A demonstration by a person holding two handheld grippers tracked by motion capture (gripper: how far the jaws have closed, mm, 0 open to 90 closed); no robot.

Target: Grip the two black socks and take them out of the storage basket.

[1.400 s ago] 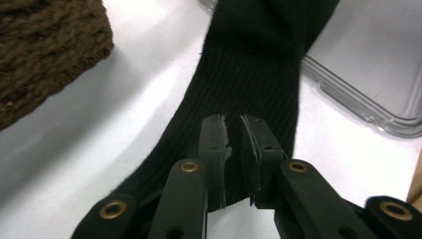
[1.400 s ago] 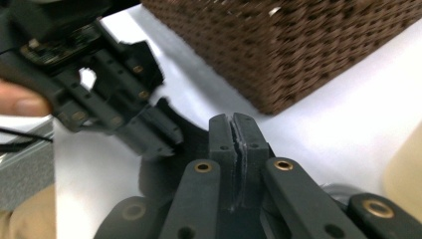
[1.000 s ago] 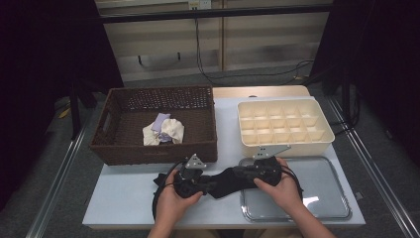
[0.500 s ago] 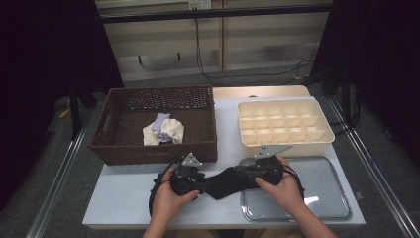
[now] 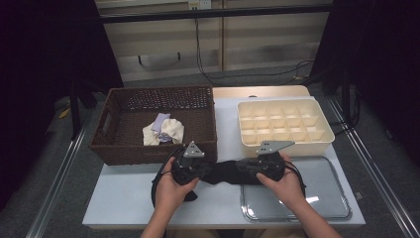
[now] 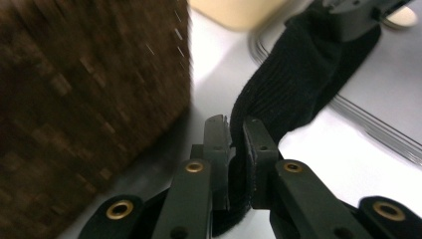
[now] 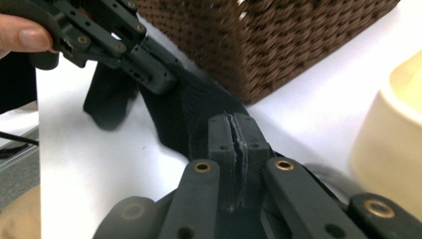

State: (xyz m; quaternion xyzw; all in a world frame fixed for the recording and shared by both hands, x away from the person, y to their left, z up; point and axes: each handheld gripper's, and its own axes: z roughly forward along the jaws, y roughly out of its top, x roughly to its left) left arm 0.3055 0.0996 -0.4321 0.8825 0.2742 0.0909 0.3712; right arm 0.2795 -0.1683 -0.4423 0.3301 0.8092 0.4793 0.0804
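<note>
Both tools, left [image 5: 195,171] and right [image 5: 247,167], clench the sock [image 5: 223,172]; the left just closed. Probably pull evenly toward nine and three o'clock.

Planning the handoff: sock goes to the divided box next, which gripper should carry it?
Right, probably. The right gripper is shut on the black sock and sits just before the cream divided box; the left gripper, whose jaws just closed on it, is by the basket.

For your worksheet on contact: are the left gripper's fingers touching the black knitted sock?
Touching. The left gripper view shows the fingers pressed on the black knitted sock.
</note>
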